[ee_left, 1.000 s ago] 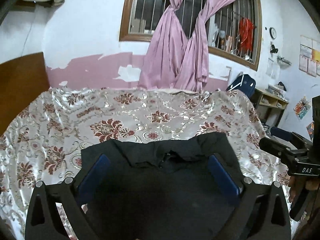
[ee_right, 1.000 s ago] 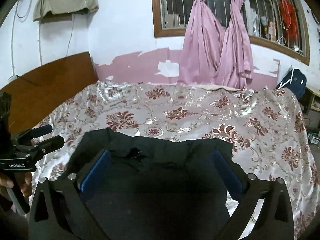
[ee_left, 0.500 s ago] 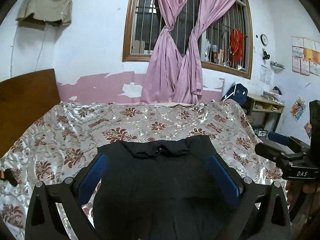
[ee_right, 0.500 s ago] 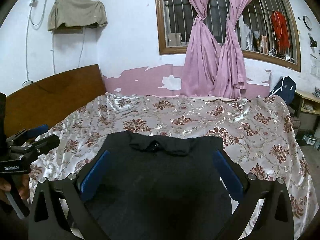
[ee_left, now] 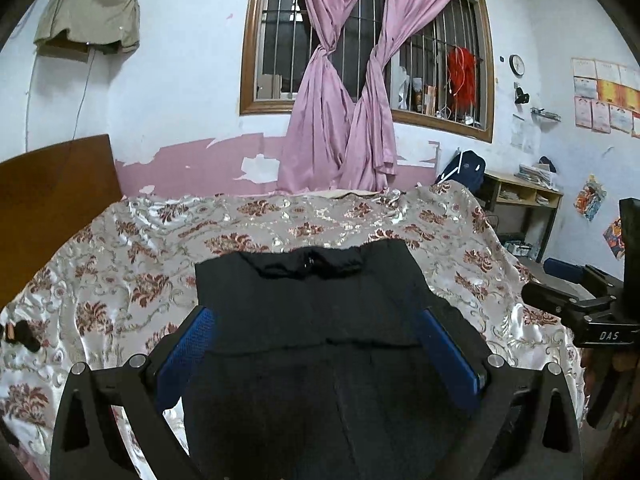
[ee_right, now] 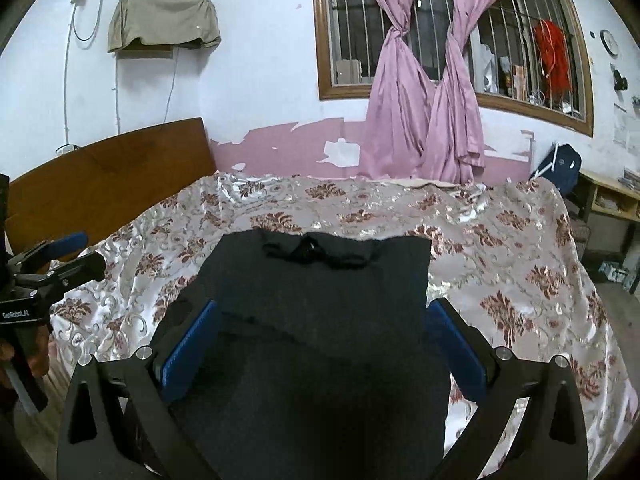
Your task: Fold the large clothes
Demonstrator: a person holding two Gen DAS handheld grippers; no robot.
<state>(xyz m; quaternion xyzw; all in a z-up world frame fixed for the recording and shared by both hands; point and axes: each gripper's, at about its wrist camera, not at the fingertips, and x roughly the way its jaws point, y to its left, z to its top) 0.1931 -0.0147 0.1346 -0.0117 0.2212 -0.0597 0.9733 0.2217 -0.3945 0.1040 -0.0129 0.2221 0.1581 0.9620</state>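
Note:
A black garment (ee_left: 312, 312) lies flat on the bed, its collar end (ee_left: 308, 266) far from me and a folded edge running across its middle. It also shows in the right wrist view (ee_right: 320, 304). My left gripper (ee_left: 316, 344) is open and empty, its blue pads wide apart over the near part of the garment. My right gripper (ee_right: 320, 340) is open and empty too, held over the same garment. Each gripper shows from the side in the other's view: the right one (ee_left: 580, 308), the left one (ee_right: 48, 272).
The bed carries a shiny floral cover (ee_left: 132, 264). A wooden headboard (ee_right: 108, 184) stands at the left. Pink curtains (ee_left: 344, 120) hang at the barred window behind the bed. A desk (ee_left: 520, 196) and a blue bag (ee_left: 464, 168) stand at the right.
Both grippers have pulled back and risen from the garment. More of the garment and of the room now shows. The garment lies flatter, with a straight folded edge across it.

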